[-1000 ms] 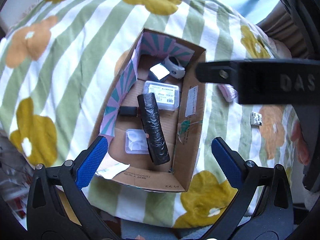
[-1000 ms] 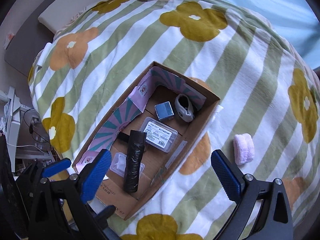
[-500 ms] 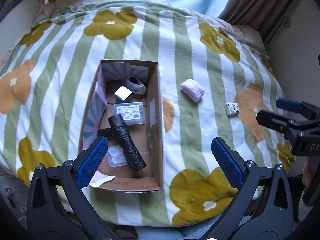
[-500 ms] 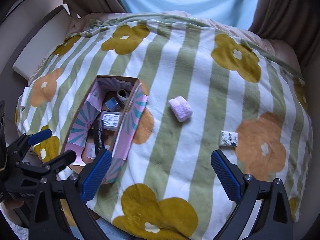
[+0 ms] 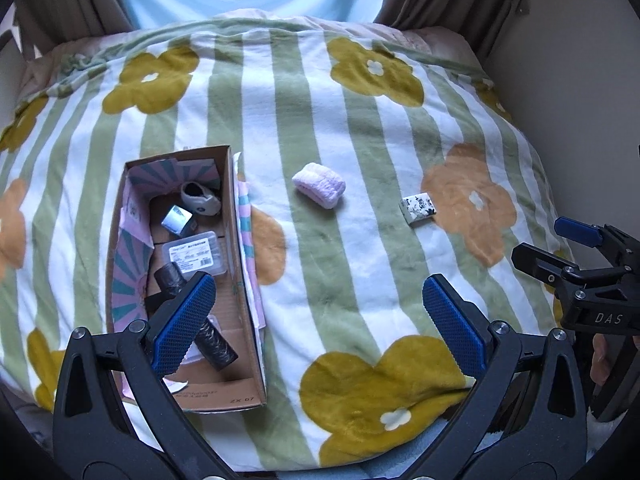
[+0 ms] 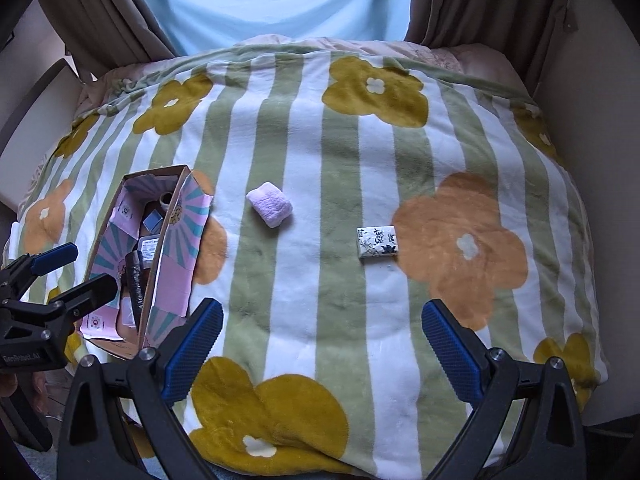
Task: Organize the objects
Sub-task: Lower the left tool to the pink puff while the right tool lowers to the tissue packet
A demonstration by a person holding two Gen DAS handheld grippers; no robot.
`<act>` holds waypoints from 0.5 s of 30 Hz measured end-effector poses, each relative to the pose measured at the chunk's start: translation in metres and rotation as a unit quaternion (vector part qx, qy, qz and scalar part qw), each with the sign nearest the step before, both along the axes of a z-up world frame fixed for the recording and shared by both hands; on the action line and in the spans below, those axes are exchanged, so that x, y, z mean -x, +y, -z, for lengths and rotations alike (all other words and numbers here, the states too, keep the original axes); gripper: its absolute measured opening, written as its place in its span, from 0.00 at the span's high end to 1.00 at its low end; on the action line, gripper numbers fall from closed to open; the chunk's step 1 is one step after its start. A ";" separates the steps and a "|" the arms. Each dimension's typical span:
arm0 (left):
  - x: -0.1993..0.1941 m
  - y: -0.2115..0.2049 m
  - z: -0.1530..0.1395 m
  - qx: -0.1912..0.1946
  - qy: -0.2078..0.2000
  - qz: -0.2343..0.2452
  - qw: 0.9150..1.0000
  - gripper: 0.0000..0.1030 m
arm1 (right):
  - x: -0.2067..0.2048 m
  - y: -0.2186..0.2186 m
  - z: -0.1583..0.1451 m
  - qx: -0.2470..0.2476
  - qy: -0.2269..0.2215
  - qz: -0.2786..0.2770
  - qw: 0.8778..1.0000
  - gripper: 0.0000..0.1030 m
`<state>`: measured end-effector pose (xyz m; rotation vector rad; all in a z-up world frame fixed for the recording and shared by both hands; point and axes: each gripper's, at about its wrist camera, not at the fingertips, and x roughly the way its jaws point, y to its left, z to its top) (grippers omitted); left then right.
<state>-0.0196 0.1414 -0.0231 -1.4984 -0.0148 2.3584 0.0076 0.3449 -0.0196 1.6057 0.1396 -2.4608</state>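
Both your grippers, left and right, gape empty. Ahead of the jaws, the pink roll looks soft and light; pinch across its middle.

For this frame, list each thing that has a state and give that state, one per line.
Left tool: open, empty, above the blanket.
Right tool: open, empty.
Cardboard box: open-topped, on the blanket, holding several items.
Black roll: lying inside the box.
Clear plastic case: closed, flat in the box.
Pink towel roll: rolled, loose on the blanket, outside the box.
Small patterned packet: flat on the blanket, outside the box.
Blanket: spread out.
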 end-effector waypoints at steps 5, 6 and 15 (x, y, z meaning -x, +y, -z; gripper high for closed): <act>0.017 0.015 0.001 0.004 -0.004 0.015 1.000 0.00 | 0.009 0.010 0.004 -0.003 0.003 0.005 1.000 0.04; 0.021 0.018 0.003 0.005 -0.006 0.019 1.000 0.00 | 0.012 0.013 0.005 -0.002 0.002 0.006 1.000 0.04; 0.083 0.058 0.053 0.033 -0.027 0.054 0.998 0.00 | 0.057 0.037 0.052 -0.008 -0.005 0.012 1.000 0.04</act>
